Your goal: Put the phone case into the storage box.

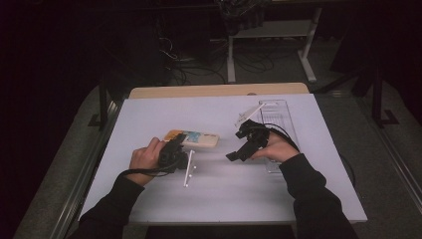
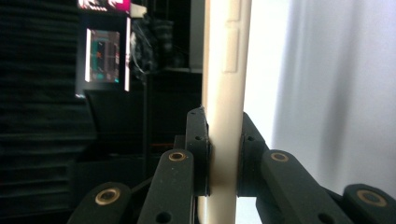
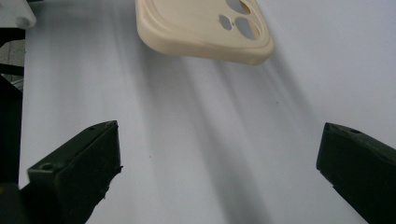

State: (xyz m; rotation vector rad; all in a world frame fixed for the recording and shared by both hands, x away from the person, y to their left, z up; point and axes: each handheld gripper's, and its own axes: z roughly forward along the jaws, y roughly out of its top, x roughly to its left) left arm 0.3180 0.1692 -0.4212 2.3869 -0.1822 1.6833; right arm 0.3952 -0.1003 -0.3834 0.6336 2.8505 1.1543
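The left claw (image 2: 224,158) was clenched on the edge of a cream phone case (image 2: 226,93); in the left gripper view both jaws pressed flat against the case's two faces, with no gap on either side. In the high view the left claw (image 1: 175,149) sat at the case's near-left end, gripped by the left hand (image 1: 146,158), and the case (image 1: 195,139) lay across the middle of the white surface (image 1: 149,114), its upper face printed in several colours. The right gripper view showed the case (image 3: 205,28) from its camera-cutout end, with a shadow beneath it, apparently lifted slightly off the surface, though this could not be confirmed.

The right claw (image 3: 219,163) was released, its jaws spread wide with bare surface between them, touching nothing. In the high view it (image 1: 236,155) pointed toward the case, well short of it, held by the right hand (image 1: 274,148).

A clear tray (image 1: 283,112) stood at the right side of the surface, partly behind the right hand. Its contents could not be made out in the dim light. Two white markers (image 1: 189,168) (image 1: 244,117) stood out from the claws.
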